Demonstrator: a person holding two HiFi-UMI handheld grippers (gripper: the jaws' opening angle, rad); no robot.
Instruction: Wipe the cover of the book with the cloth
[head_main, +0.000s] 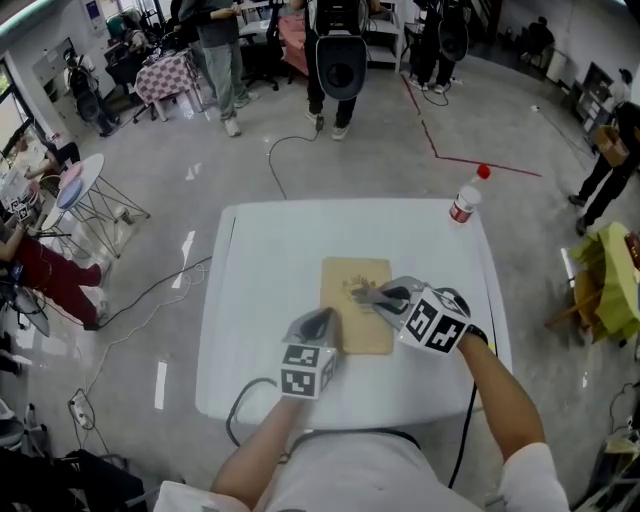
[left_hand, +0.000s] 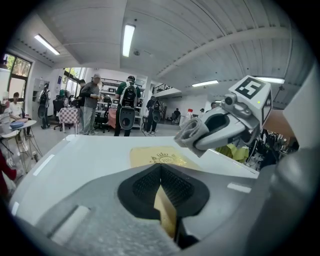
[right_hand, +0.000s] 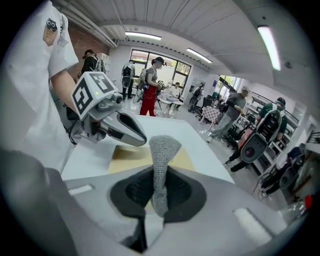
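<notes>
On my feed the white table (head_main: 270, 260) fills the middle of the head view, and I'll go across it from the left. My left gripper (head_main: 322, 322) sits at the near left edge of the book (head_main: 355, 325). Its own view shows the jaws closed on that tan edge, which is wedged between the black pads (left_hand: 172, 187). The book lies flat on the table near the centre, cover up. Its long axis runs straight away from me, short edges near and far, and a gold crest (left_hand: 167, 159) is printed on the cover. Just to the right, my right gripper (head_main: 385, 297) reaches in over the cover from the right side. Its jaws are pinched on the grey cloth (right_hand: 161, 155), a folded strip that stands up past the jaw tips. From above, the cloth (head_main: 362, 292) lies over the crest area, though I can't tell whether it touches the cover. At the far right corner of the table stands a clear plastic bottle (head_main: 465, 203) with a red cap; I can't make out what is in it
</notes>
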